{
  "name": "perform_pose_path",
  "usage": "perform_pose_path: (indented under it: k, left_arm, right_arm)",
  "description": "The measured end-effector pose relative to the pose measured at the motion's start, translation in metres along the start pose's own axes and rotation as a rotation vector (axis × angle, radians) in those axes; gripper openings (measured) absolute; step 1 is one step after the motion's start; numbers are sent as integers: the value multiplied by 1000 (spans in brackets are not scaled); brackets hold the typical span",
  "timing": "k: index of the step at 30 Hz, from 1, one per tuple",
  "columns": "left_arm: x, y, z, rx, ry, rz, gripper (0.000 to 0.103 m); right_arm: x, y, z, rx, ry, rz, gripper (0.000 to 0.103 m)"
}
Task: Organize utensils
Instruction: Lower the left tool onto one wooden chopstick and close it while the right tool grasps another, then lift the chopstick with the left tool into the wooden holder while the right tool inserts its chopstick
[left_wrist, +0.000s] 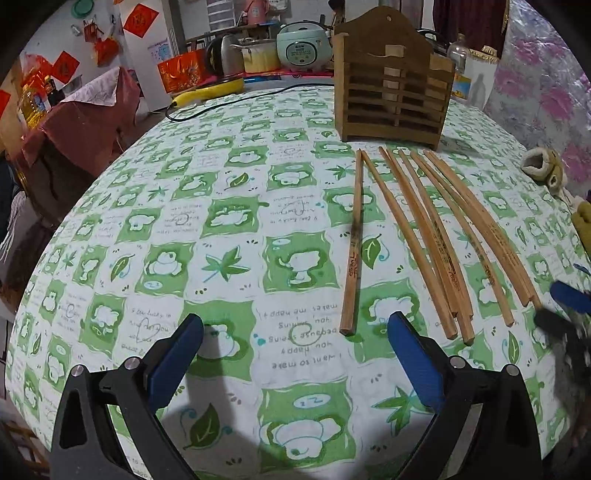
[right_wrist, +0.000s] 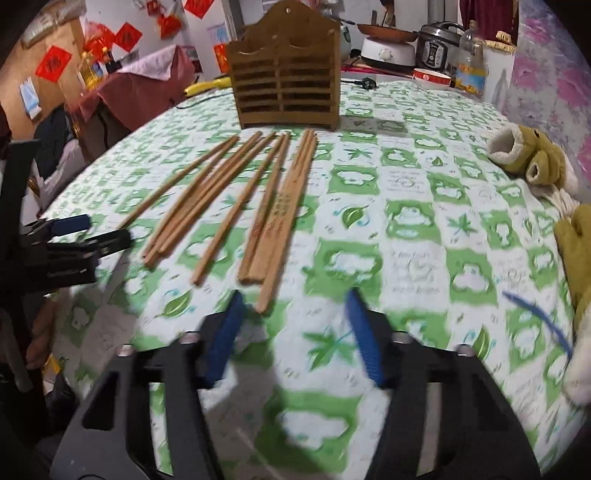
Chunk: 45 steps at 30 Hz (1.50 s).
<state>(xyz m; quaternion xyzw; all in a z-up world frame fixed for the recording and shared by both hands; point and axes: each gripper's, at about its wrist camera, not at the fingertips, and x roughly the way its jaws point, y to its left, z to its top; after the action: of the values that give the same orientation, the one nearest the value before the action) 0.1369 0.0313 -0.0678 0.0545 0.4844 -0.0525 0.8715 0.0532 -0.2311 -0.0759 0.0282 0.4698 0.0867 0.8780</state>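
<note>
Chopsticks (left_wrist: 424, 236) lie loose on a green-and-white printed tablecloth (left_wrist: 221, 229), fanned side by side with their tips toward a wooden holder (left_wrist: 393, 79), apparently laid out so each can be picked off singly. Nearest the lens, the left gripper (left_wrist: 295, 332) hangs over bare cloth beside the leftmost stick (left_wrist: 354, 240), its blue pads well apart and holding nothing. The right gripper (right_wrist: 291, 325) hovers just short of the closest stick ends, its jaws also apart with nothing between them; motion blur makes it hard to say whether a pad touches a stick. Beyond the row, the slatted holder stands upright on the table, its back panel rising behind two front pockets. No chopsticks show in the pockets, so the sorting seems barely begun. Farther back, a rice cooker (left_wrist: 303, 46) sits amid kitchen clutter.
</note>
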Motion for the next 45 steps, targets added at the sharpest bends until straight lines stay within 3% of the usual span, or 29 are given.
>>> perform_pose_path:
  k: [3, 4, 8, 12, 18, 21, 23, 26, 31, 39, 45]
  left_arm:
    - [-3, -5, -1, 40, -17, 17, 98]
    - [-5, -9, -2, 67, -23, 23, 98]
    - [-8, -18, -5, 147, -43, 38, 98]
    - [-8, -18, -3, 164, -38, 10, 97]
    - [-8, -20, -3, 168, -51, -86, 66]
    - [-9, -20, -4, 164, -53, -146, 44]
    - [-10, -20, -5, 165, -66, -165, 20]
    - [-12, -20, -8, 167, -72, -182, 6]
    - [-27, -9, 0, 135, -95, -150, 6]
    - [-83, -7, 43, 132, -243, -115, 6]
    - [-107, -20, 82, 152, -320, -104, 6]
  right_arm:
    - [-2, -11, 0, 10, 5, -3, 23]
    - [-4, -17, -1, 21, 0, -1, 22]
    - [-7, -26, -7, 31, -26, 10, 23]
    - [-6, -18, -6, -7, -43, -12, 27]
    - [-3, -21, -4, 5, -43, 9, 20]
    - [-4, -20, -5, 1, -47, 28, 12]
    - [-4, -19, -5, -2, -47, 31, 10]
    - [-4, -17, -5, -8, -47, 28, 8]
    - [-16, -17, 0, -11, -78, 31, 7]
    - [-74, -16, 41, -23, -266, 16, 7]
    - [-94, -15, 81, -22, -371, 23, 7]
